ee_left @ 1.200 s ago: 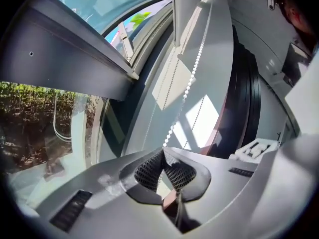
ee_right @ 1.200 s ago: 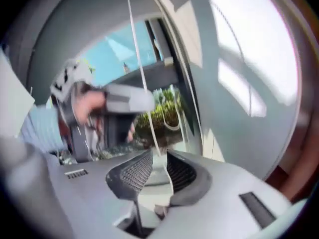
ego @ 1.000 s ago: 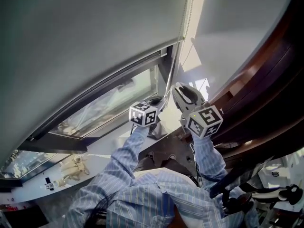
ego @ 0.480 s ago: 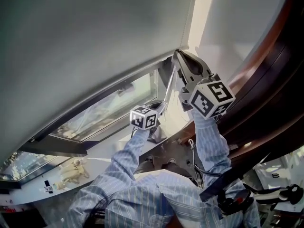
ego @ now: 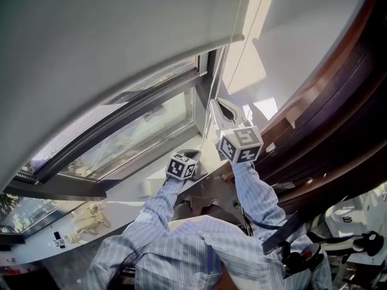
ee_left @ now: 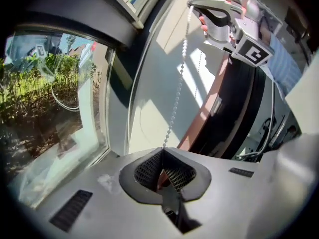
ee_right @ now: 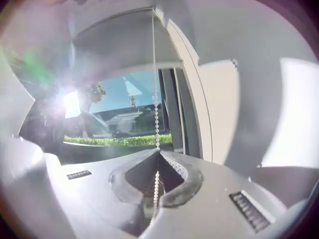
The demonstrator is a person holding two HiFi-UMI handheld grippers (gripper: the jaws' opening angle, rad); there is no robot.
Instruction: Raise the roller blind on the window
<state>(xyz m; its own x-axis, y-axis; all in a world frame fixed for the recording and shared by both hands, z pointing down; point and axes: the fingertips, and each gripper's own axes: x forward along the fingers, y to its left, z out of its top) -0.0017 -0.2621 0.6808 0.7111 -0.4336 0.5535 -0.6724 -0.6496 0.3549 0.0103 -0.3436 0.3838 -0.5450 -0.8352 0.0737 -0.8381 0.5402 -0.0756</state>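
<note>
Sunlit glass of the dark-framed window (ego: 139, 138) is showing below the grey fabric roller blind (ego: 121, 29), which is hanging partly raised. Its white beaded pull chain (ee_right: 155, 98) is running down beside the frame. The right gripper (ee_right: 158, 152) is clamping it higher up and the left gripper (ee_left: 163, 151) lower down, both pinched tight. A jerky pull could be slipping beads through the pads or snapping the thin chain, stalling the lift.

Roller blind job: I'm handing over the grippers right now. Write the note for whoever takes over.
Left gripper: shut on the bead chain, at the lower grip.
Right gripper: shut on the same chain, higher up.
Roller blind: partly raised; window glass shows below its bottom edge, upper part covered.
Left to do: probably keep pulling the chain hand over hand until the blind is up.
</note>
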